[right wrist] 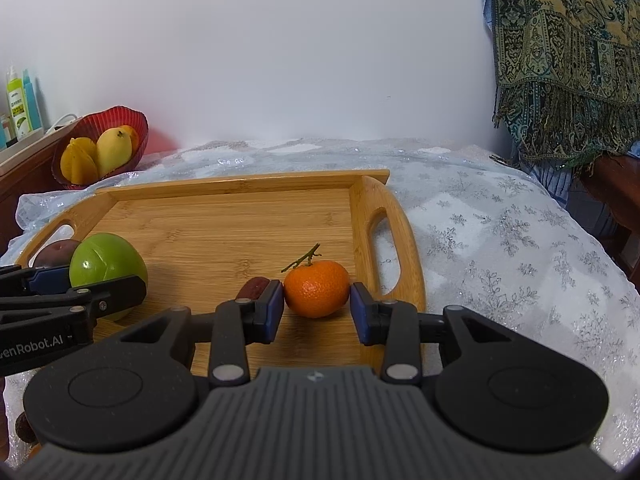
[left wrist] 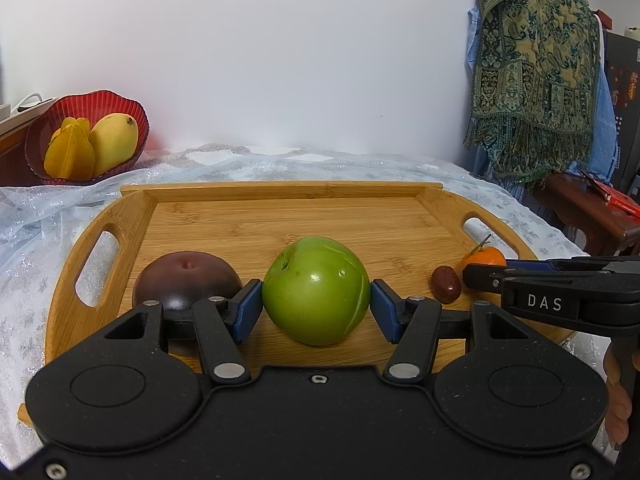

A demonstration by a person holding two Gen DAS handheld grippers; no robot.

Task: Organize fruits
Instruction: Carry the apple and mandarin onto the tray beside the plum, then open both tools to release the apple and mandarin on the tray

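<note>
The green apple sits centre frame on the wooden tray, round and smooth; a grip off its widest part could squirt it toward the dark plum at its left; the left gripper presses both blue pads on its sides; the right gripper brackets the mandarin near the tray's right handle, its left pad touching, its right pad just clear.
</note>
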